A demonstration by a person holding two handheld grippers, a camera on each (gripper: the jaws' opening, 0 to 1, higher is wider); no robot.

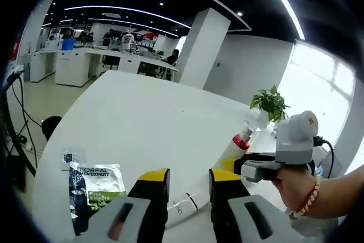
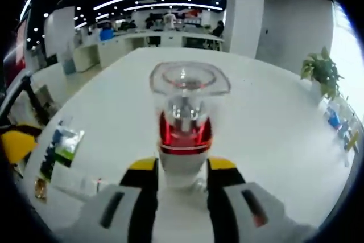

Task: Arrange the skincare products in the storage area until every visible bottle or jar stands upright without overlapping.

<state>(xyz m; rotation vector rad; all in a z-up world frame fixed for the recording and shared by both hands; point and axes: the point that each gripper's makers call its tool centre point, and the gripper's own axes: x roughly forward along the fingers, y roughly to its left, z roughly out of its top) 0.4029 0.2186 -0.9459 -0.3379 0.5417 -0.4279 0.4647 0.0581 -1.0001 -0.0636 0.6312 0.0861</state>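
Note:
A white bottle [image 2: 183, 140] with a red collar and a clear cap stands upright between my right gripper's [image 2: 182, 168] yellow-tipped jaws, which are shut on its body. In the left gripper view the same bottle [image 1: 241, 141] is held off to the right by the right gripper [image 1: 236, 161], with a hand behind it. My left gripper [image 1: 189, 179] stands open low over the white table [image 1: 142, 112]. A white tube [image 1: 185, 203] lies flat on the table in the gap between its jaws. A L'Oreal sachet [image 1: 96, 189] lies flat to the left.
A small packet [image 1: 71, 158] lies just beyond the sachet [image 2: 62, 146]. A potted plant [image 1: 269, 103] stands at the table's far right edge. The left gripper's yellow tip [image 2: 17, 143] shows at the left. Office desks and a pillar stand beyond the table.

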